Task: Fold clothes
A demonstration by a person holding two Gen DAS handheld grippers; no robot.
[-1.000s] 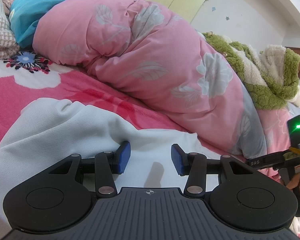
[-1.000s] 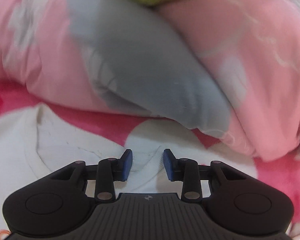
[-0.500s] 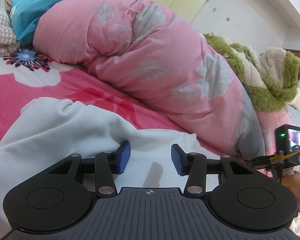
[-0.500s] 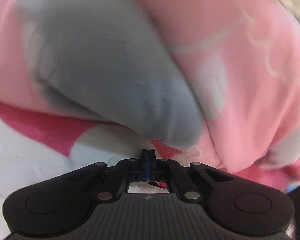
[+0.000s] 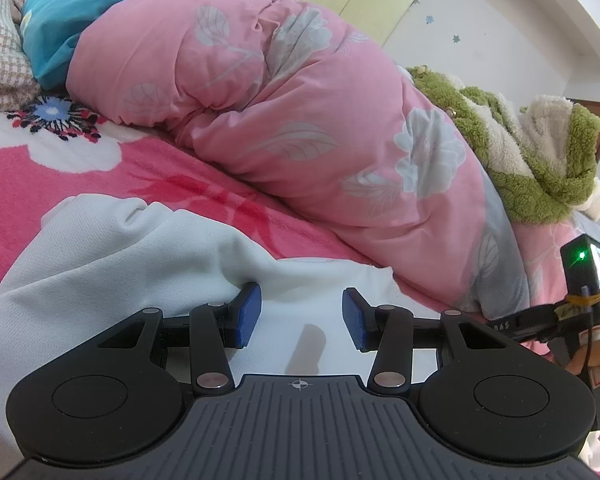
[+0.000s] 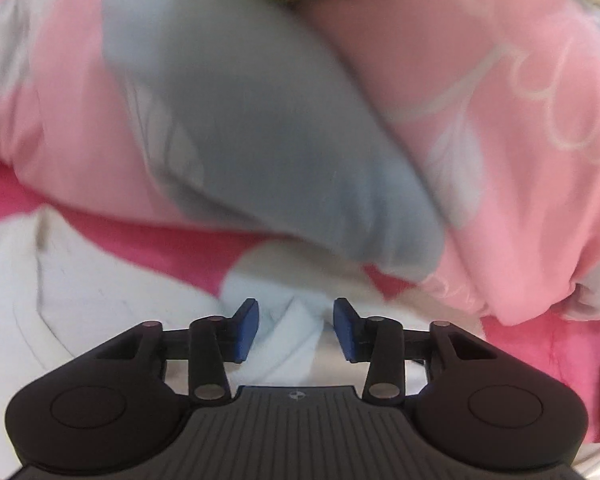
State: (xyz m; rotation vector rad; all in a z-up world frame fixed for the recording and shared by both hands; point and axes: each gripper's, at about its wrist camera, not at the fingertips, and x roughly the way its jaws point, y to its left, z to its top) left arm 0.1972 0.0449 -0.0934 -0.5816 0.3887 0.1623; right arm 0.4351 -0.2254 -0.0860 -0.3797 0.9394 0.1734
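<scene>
left wrist view: letters "DAS" in pale print on black bar, right of left claw, start cut off | crosshair mark on grey ribbed body behind claw | right wrist view: same crosshair mark on body; blurred, no text legible

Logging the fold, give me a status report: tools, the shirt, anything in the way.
Left tool open over the white shirt. Right tool open, a raised fold of shirt between its fingers. Pink quilt bunched close behind.
</scene>
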